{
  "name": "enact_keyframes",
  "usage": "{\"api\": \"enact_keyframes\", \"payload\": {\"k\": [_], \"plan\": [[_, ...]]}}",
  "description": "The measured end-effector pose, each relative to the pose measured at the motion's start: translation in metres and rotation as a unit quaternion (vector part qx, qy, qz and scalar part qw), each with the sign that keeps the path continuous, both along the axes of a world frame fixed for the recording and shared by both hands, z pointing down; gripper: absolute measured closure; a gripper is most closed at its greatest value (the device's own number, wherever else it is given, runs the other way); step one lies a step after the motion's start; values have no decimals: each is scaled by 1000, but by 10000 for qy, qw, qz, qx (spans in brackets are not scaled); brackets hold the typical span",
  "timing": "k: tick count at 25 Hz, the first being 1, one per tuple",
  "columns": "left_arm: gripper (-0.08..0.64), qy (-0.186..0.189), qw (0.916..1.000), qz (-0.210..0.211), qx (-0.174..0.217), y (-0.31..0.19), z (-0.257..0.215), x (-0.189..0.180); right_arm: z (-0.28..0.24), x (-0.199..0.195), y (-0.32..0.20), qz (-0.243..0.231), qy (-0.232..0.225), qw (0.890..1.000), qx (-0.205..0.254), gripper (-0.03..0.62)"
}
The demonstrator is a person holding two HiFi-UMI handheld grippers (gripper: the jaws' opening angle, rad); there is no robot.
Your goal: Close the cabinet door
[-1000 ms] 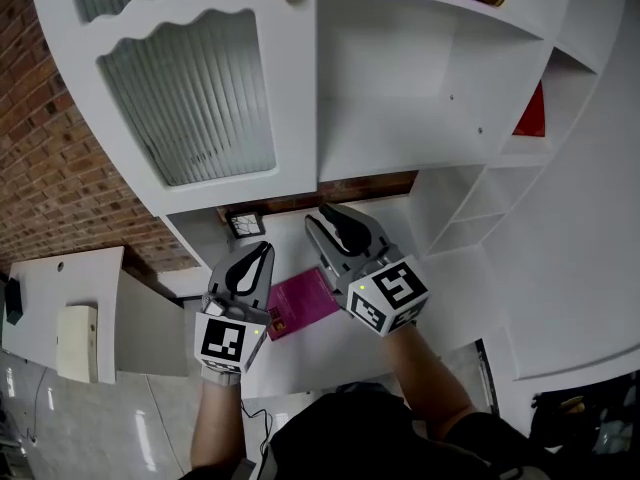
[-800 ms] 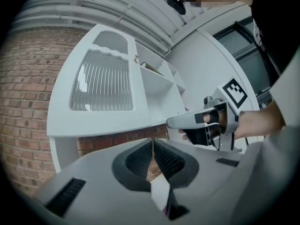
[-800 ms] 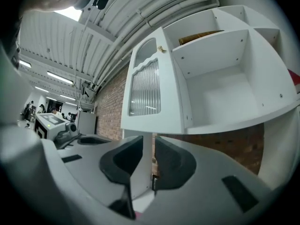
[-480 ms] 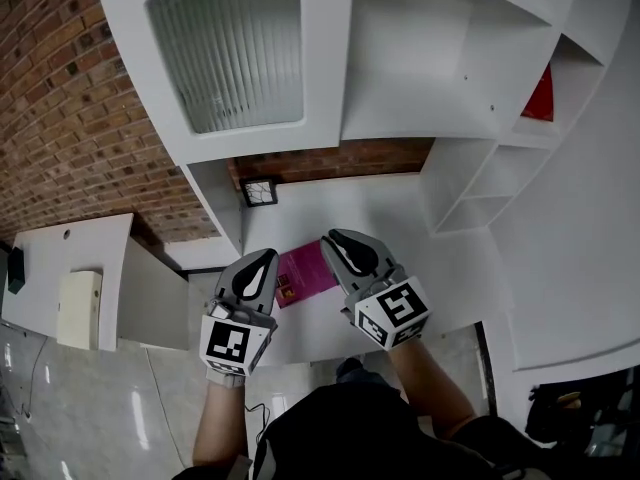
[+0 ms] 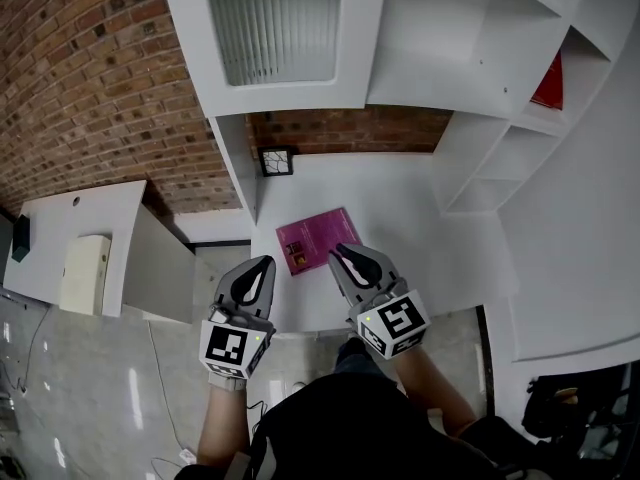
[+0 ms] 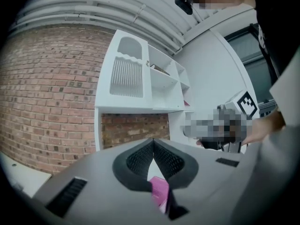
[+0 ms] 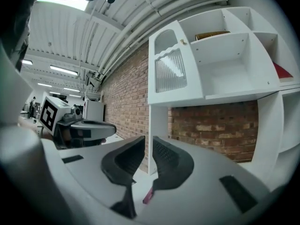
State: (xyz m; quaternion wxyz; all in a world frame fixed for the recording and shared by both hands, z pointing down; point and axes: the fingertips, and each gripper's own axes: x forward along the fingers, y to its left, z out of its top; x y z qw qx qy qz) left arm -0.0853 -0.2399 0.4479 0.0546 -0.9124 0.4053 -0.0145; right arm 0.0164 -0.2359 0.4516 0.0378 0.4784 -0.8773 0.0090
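Head view shows the cabinet door (image 5: 280,23) high up, looking flat against its white cabinet. I think that is why your left gripper (image 5: 266,264) and right gripper (image 5: 342,253) hang low over the worktop (image 5: 410,218), far from it, jaws shut and holding nothing.

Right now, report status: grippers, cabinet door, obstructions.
Left gripper, right gripper shut, empty. Cabinet door appears closed. Pink booklet on desk, clear of door.

At your 12 o'clock, the white cabinet door (image 5: 285,28) with a ribbed glass pane stands upright, shut flush against the cabinet (image 5: 450,78).
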Motion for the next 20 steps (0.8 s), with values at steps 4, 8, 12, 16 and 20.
{"api": "enact_keyframes", "payload": {"k": [4, 8, 12, 16, 20], "plan": [[551, -39, 10000, -16, -46, 23, 11, -15, 13, -11, 23, 9, 198, 9998, -7, 534], [551, -18, 9998, -54, -197, 43, 18, -27, 20, -27, 40, -88, 294, 9995, 0, 534], [551, -47, 9997, -89, -222, 59, 22, -35, 25, -42, 53, -164, 453, 9988, 40, 534], [550, -80, 9997, -106, -202, 68, 21, -44, 27, -51, 62, -212, 454, 9987, 16, 532], [551, -94, 9995, -183, -235, 71, 23, -54, 28, -60, 68, -290, 406, 9988, 13, 534]]}}
